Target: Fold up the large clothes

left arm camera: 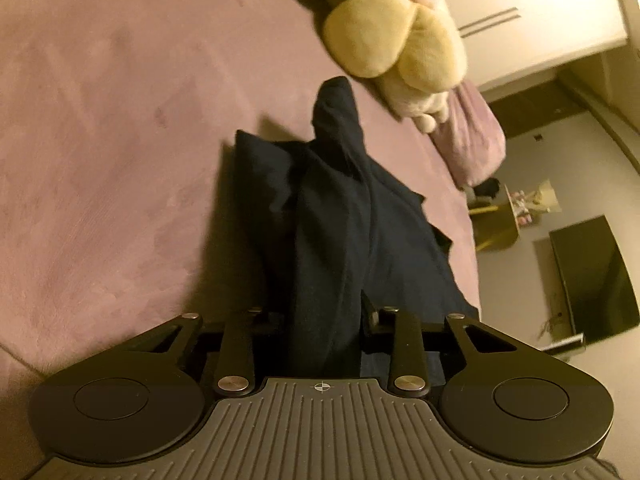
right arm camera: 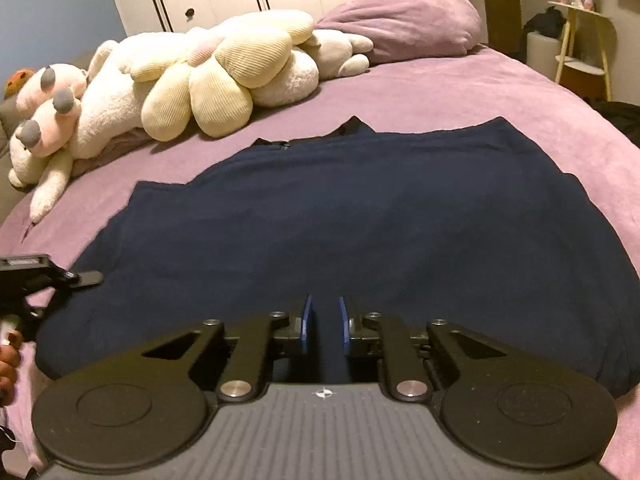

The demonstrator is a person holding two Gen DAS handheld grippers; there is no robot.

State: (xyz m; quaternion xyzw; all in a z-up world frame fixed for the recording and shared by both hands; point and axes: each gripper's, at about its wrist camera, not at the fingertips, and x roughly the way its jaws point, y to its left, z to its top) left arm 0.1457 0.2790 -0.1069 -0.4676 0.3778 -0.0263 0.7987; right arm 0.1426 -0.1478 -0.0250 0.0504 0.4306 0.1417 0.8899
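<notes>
Both grippers take hold of the near hem of the dark navy fleece pullover [right arm camera: 352,216], spread flat on the mauve plush bedspread [right arm camera: 500,92].

The left gripper [left arm camera: 326,320] has a bunched ridge of cloth clamped in its jaws; the right gripper [right arm camera: 323,322] has its blue pads narrowed round a fold, though whether they truly pinch it is hard to tell; best lift both corners evenly, keep the hem taut, and carry it toward the collar, clear of the cream plush toys [right arm camera: 208,76].

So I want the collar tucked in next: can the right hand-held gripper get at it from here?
Probably yes. The collar lies exposed at the far edge of the navy garment, nothing on top. The right hand-held gripper sits at the near hem, so it must cross the whole garment.
</notes>
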